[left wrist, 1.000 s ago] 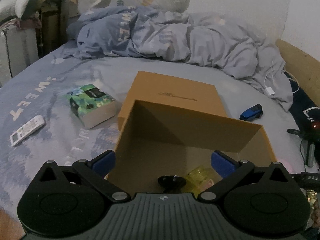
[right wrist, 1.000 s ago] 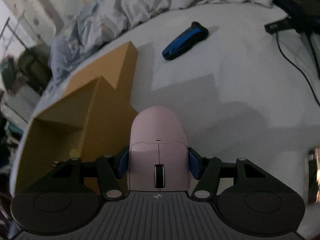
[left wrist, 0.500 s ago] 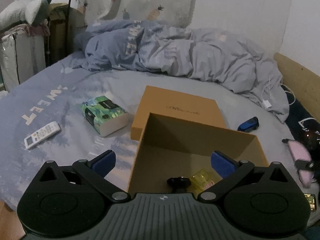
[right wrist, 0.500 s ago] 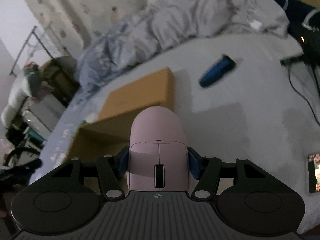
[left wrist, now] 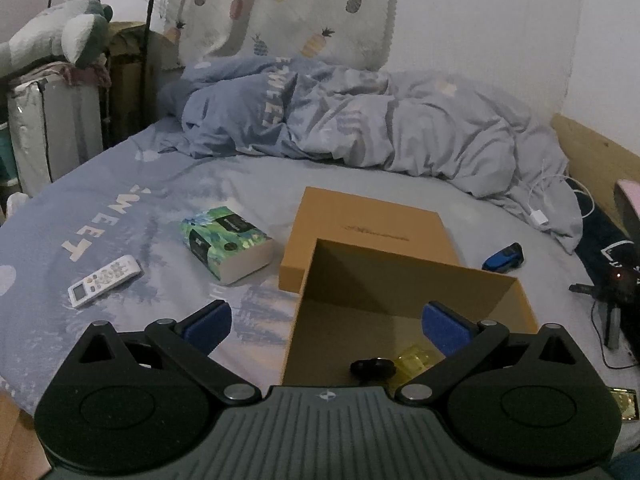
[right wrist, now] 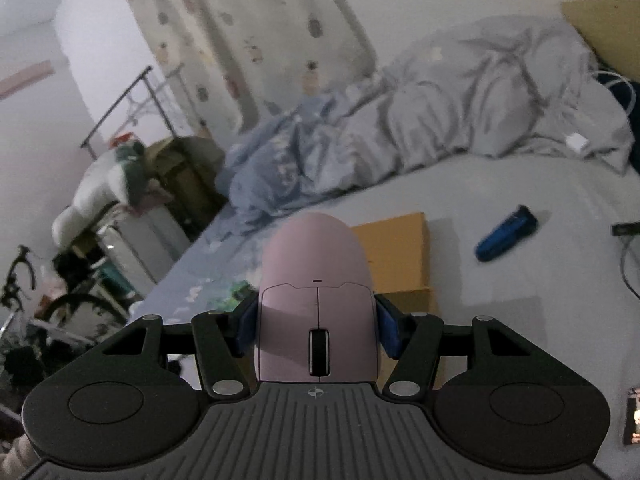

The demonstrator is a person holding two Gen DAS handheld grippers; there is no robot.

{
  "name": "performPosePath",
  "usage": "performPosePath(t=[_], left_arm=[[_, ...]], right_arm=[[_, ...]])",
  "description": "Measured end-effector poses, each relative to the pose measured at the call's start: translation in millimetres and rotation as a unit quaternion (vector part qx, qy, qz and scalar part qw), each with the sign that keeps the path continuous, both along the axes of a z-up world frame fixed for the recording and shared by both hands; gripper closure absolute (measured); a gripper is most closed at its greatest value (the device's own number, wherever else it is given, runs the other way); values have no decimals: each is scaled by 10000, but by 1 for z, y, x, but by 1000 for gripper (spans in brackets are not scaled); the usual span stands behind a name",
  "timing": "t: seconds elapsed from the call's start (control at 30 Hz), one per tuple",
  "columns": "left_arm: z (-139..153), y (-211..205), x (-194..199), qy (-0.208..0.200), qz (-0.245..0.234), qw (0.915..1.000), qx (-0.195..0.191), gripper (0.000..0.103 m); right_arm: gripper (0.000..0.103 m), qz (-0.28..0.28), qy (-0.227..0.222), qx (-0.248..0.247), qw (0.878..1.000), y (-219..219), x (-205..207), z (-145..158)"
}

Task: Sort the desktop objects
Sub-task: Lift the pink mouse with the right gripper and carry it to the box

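My right gripper (right wrist: 316, 330) clamps the pink mouse (right wrist: 316, 300) by its flanks (light, rigid, slick shell), above the box (left wrist: 404, 320) at 12 o'clock; left gripper (left wrist: 326, 326) gapes empty.

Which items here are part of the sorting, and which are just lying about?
Job: mouse in right gripper; box; remote; tissue pack; shaver; left gripper, open.
Lying about: duvet; charger cable; plush toy.
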State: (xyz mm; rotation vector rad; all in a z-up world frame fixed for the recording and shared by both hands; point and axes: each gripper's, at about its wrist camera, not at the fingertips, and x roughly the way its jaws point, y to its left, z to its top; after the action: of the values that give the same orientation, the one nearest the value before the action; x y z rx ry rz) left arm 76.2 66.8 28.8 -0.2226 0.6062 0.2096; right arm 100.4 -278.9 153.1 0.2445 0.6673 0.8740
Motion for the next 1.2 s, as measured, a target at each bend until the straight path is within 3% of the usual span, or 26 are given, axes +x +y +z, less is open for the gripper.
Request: performPosePath(t=[0.27,0.5,1.2], left_arm=[[-7,7,-5,-7,117,9999,48,0],[-12,11,-5,-29,134,9998,147,0],[-36,19,4,-70,-99,9996,247,0]], right_arm=[[40,109,-115,142,9998,19,-4,16],[40,256,-104,-41,9996,42,-3,10],[40,211,461,-1300,9902,107,27,-93]])
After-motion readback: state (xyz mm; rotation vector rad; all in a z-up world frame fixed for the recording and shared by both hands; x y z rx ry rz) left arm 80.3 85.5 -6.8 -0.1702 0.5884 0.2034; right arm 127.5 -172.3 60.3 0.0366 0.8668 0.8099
